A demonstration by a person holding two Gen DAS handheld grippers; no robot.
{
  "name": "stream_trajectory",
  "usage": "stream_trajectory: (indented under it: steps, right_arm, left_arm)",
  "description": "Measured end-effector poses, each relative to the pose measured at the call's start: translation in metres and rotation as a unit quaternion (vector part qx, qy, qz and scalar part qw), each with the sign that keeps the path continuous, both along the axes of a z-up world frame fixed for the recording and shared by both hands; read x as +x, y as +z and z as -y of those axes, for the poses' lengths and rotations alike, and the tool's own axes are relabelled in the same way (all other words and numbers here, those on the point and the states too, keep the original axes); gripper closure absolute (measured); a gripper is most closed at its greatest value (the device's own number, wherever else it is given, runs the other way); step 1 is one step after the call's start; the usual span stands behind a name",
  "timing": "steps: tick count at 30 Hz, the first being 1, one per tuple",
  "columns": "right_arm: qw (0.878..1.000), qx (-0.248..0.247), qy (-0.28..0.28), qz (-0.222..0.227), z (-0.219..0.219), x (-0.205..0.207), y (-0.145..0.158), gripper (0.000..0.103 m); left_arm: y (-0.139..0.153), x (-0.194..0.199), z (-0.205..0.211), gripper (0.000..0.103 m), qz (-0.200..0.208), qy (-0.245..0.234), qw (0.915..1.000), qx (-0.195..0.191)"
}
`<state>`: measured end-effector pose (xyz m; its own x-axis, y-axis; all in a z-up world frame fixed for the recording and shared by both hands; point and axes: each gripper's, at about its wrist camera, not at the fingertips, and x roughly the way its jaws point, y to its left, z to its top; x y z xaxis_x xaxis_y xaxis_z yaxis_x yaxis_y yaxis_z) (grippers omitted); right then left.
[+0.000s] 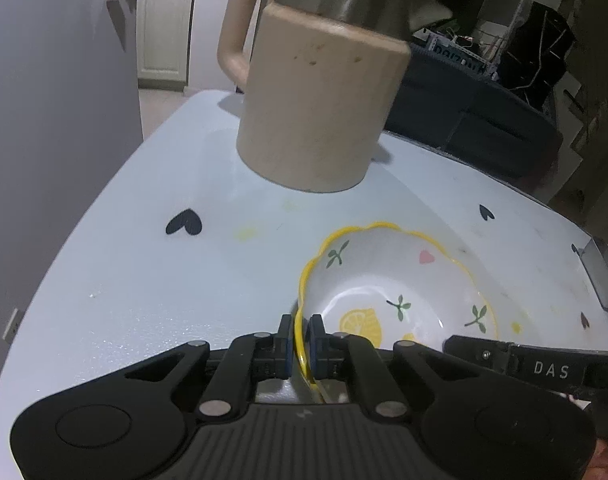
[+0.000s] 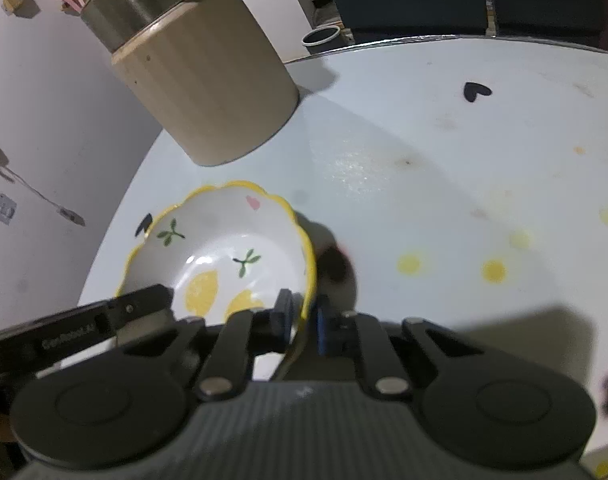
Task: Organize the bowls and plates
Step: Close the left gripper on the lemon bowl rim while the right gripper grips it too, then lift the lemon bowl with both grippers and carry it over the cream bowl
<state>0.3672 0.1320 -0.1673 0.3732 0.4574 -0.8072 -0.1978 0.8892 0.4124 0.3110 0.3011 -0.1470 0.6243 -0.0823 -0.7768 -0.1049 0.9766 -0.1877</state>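
- A pale blue tabletop (image 1: 144, 280) printed with small hearts and yellow dots fills both views, with a white cupboard at the upper left of the left wrist view and dark furniture across the top right.
- A tall beige kettle (image 1: 320, 112) with a steel upper part stands in the upper middle of the left view — just behind the working area, and apart from the bowl.
- The bowl (image 1: 388, 292), white with a scalloped yellow rim and lemon prints, sits low and right of centre in the left view, low and left of centre in the right view.
- The left gripper (image 1: 302, 340) is clenched on the bowl's rim, one pad inside the wall and one outside — a pinch suited to a thin ceramic edge.
- The right gripper (image 2: 304, 312) is clamped on the rim at the opposite side, likewise straddling it.
- Holding two sides probably keeps the bowl level, since one rim pinch would let it tip.
- No plates or other bowls show, so where it belongs cannot be told.
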Motion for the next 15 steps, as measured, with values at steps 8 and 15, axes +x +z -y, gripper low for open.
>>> stream_trajectory:
  steps: [8,15]
  right_arm:
    - [1.0,0.004,0.0,0.003,0.017,-0.013,0.021,0.093]
    - [0.999,0.03,-0.001,0.021,0.045,-0.034,0.053,0.094]
  left_arm:
    - [0.03,-0.023,0.02,0.096,0.016,-0.001,0.9997,0.017]
    - [0.067,-0.05,0.045,0.095,0.029,-0.005,0.9995,0.015]
